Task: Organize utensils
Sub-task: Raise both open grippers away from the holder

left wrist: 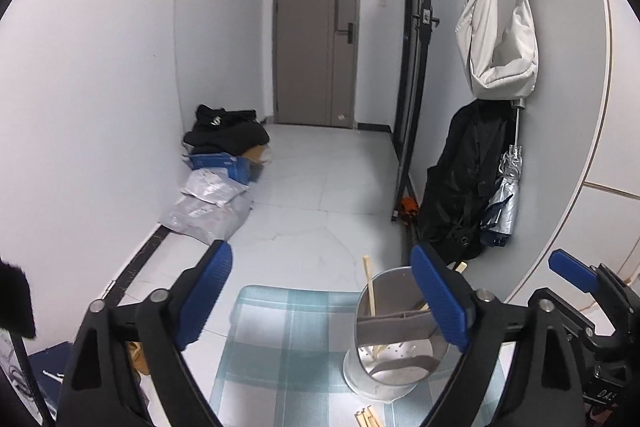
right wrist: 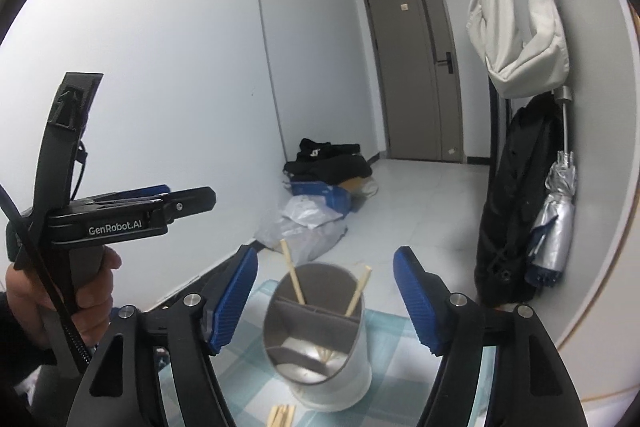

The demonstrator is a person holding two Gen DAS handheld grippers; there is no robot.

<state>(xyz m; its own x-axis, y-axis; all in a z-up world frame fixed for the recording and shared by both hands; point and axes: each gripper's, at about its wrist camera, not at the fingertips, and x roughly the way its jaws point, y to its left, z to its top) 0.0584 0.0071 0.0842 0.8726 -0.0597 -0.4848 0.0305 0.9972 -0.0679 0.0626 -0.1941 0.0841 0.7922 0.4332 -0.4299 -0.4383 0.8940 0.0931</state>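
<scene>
A round metal utensil holder (left wrist: 396,331) with a grey divider stands on a teal checked cloth (left wrist: 280,347). Two wooden chopsticks (right wrist: 294,277) lean inside the holder (right wrist: 320,339). More loose chopsticks (right wrist: 282,415) lie on the cloth (right wrist: 392,347) in front of it. My left gripper (left wrist: 324,295) is open above the cloth with nothing between its blue pads; the holder is behind its right finger. My right gripper (right wrist: 326,301) is open too, with the holder seen between its fingers but untouched. In the right wrist view a hand (right wrist: 92,287) holds the left gripper (right wrist: 192,195) at the left.
A white wall runs along the left, with a pile of black clothes and plastic bags (left wrist: 224,163) on the floor. On the right hang a white bag (left wrist: 500,39), a black coat (left wrist: 460,179) and a folded umbrella (left wrist: 504,199). A grey door (left wrist: 316,35) closes the corridor.
</scene>
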